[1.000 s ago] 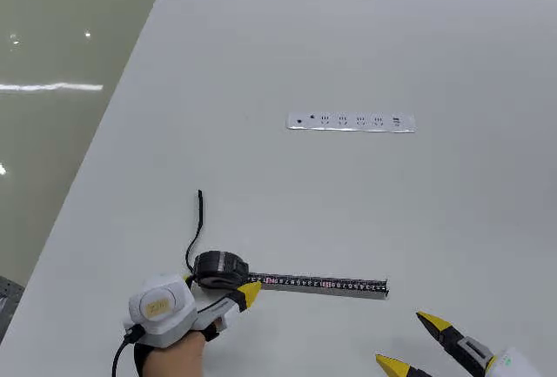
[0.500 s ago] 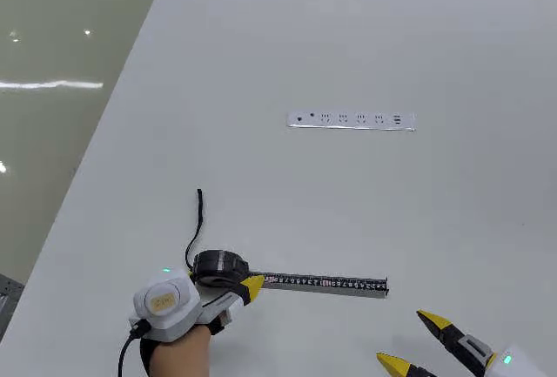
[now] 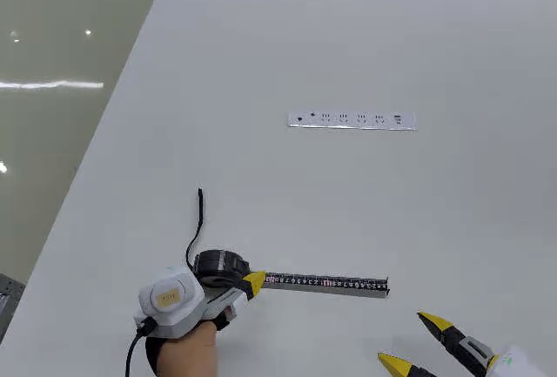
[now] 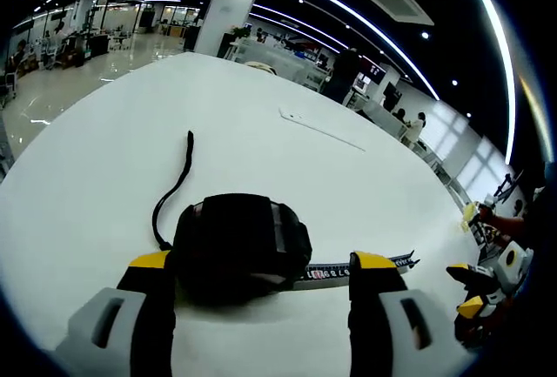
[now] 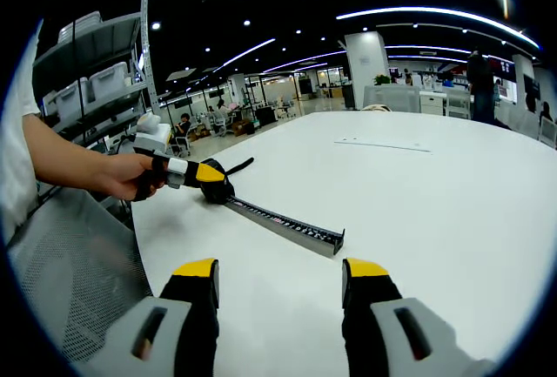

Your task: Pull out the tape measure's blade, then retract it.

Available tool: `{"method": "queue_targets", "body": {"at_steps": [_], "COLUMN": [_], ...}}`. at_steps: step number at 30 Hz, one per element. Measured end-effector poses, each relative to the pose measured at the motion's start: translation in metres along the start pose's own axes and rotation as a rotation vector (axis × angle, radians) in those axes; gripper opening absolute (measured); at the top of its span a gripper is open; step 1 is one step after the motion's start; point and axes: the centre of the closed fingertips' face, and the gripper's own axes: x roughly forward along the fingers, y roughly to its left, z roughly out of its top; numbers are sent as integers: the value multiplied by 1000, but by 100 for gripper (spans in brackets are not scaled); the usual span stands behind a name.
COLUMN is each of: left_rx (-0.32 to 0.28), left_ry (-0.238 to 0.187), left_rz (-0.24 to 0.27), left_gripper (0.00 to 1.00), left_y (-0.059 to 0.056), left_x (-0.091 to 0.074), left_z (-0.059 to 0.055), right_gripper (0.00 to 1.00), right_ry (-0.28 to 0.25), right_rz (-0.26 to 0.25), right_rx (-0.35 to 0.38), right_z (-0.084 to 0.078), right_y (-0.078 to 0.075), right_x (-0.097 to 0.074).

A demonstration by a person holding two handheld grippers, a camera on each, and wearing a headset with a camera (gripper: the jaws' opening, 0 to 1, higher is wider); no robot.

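Left hand-held gripper (image 4: 261, 264) is being held released astride the tape measure (image 3: 219, 266). Right hand-held gripper (image 5: 280, 269) is being held released near its blade (image 3: 326, 284).

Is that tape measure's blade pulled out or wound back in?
Pulled out: the blade lies flat on the table, stretching from the black case with its numbered marks showing.

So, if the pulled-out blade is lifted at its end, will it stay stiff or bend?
The blade lies straight on the table, so it is probably springy-stiff; being thin, it may buckle if raised high. Its case may slide, since the table looks smooth.
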Motion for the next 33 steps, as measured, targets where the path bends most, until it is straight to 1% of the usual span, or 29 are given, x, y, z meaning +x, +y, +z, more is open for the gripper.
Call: {"method": "queue_targets", "body": {"at_steps": [3, 5, 6, 9, 16, 19, 20, 23, 25, 29, 33], "left_rx": [-16, -15, -8, -21, -19, -16, -7, -5, -15, -19, -10], "left_ry": [-6, -3, 3, -6, -5, -5, -3, 1, -8, -11, -7], "left_rz": [21, 33, 51, 71, 117, 132, 146, 170, 180, 195, 210], "left_gripper": [82, 83, 82, 83, 81, 82, 82, 81, 83, 84, 82], "left_y": [0, -1, 0, 1, 4, 3, 4, 4, 5, 5, 8], "left_x": [1, 2, 2, 3, 5, 6, 5, 6, 8, 9, 9], "left_z": [1, 1, 0, 1, 0, 0, 0, 0, 0, 1, 0], "right_gripper": [57, 57, 57, 57, 55, 54, 54, 54, 54, 54, 54], "right_ry": [0, -1, -2, -2, -5, -3, -9, -13, -14, -17, -16], "right_rz": [2, 1, 1, 0, 2, 5, 9, 8, 8, 7, 4], "right_rx": [2, 2, 3, 3, 10, 9, 12, 14, 16, 18, 20], "right_z": [-1, 0, 0, -1, -2, -3, -3, -2, -2, -2, -3], "right_y": [0, -1, -1, -1, -2, -2, -1, -2, -2, -3, -4], "right_x": [0, 0, 0, 0, -1, -1, -1, 0, 0, -1, -2]}}
